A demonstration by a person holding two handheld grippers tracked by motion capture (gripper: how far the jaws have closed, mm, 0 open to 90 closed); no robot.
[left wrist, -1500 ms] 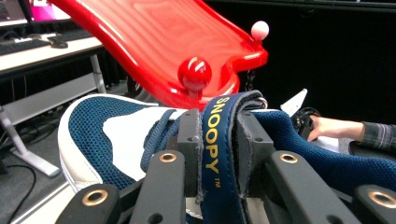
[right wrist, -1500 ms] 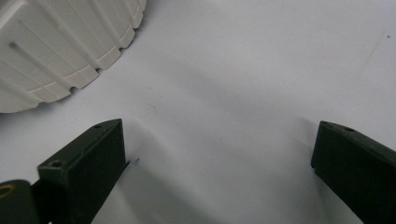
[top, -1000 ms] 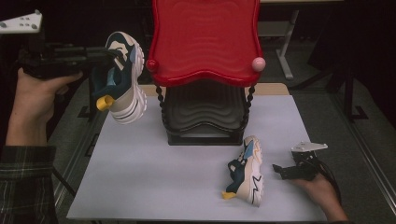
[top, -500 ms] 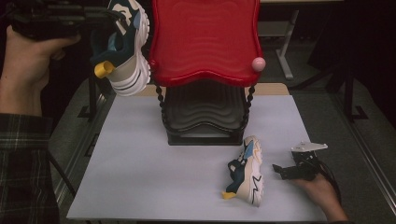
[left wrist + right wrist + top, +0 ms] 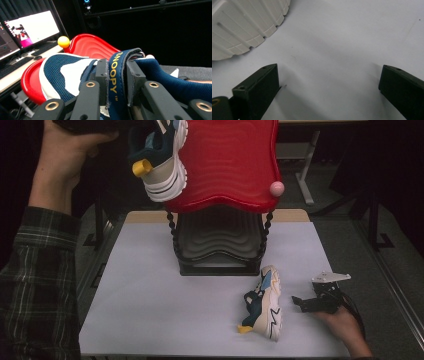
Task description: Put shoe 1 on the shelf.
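- Left gripper (image 5: pixel 117 82): jaws pinch the navy "SNOOPY" strap (image 5: pixel 115 75) of the lifted shoe (image 5: pixel 159 160); the strap stands upright between the two pads, with the mesh upper spreading out to either side of the jaws.
- Change, high view: a second ago this shoe hung level with the left rim of the red top shelf (image 5: pixel 225 165); it has since travelled up and toward the rack, and now its sole overlaps the shelf's left edge.
- Ahead of the left jaws: the red shelf's ridged surface, with a yellow ball knob (image 5: pixel 63 41) at its far corner.
- Reading: the shoe appears to be on its way onto the top shelf; it is still carried, not set down, and release looks premature until the sole is over the red surface.
- Right gripper (image 5: pixel 320 301): jaws spread wide, nothing between them, bare worktop (image 5: pixel 342 50) ahead; unmoved across the earlier frames.
- Second shoe (image 5: pixel 265 304): lies on the worktop just beside the right jaws, its white sole (image 5: pixel 239 25) up-left of the left-hand jaw, not touched.
- Lower black shelf (image 5: pixel 217 242): holds nothing.
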